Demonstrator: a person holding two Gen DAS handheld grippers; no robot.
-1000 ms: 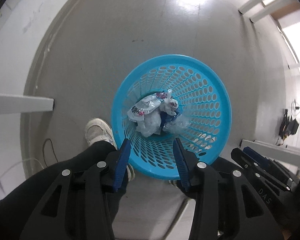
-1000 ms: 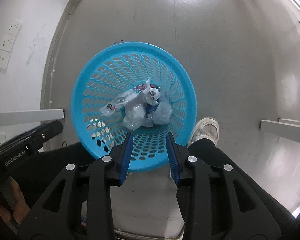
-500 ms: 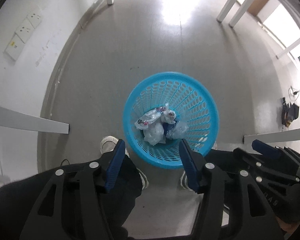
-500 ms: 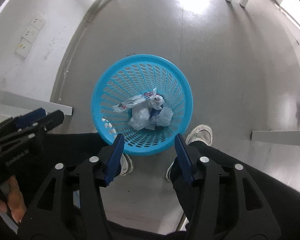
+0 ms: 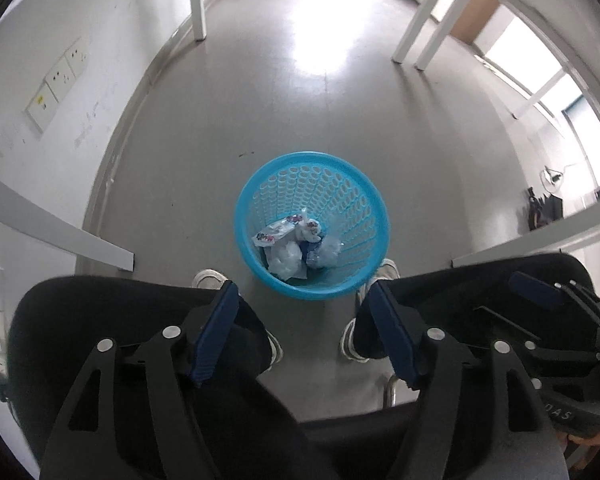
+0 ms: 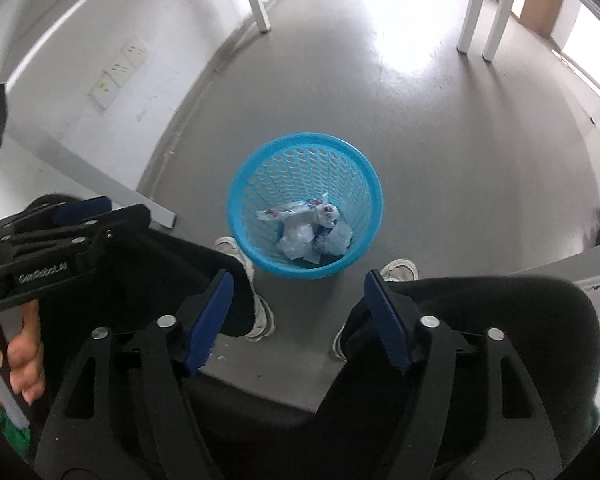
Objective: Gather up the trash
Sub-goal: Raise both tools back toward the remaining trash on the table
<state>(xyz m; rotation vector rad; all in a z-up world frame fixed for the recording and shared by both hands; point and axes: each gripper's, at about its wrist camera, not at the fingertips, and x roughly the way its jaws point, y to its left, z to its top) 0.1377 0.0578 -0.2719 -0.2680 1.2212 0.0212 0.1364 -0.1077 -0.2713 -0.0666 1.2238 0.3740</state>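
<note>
Below, mid-frame, the bin (image 5: 364, 208) stands on the floor (image 5: 300, 112) with the trash (image 5: 288, 248) inside; both the left tool (image 5: 302, 300) and right tool (image 6: 298, 284) are spreading apart, empty.

Grey floor (image 5: 300, 112) with window glare, white wall (image 5: 80, 20) bearing socket plates (image 5: 56, 80), white table legs (image 5: 197, 0) standing at rear.

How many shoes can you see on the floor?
2. One white shoe sits left of the blue basket, partly under a dark trouser leg; the other white shoe sits at its right. More cannot be ruled out behind the legs.
</note>
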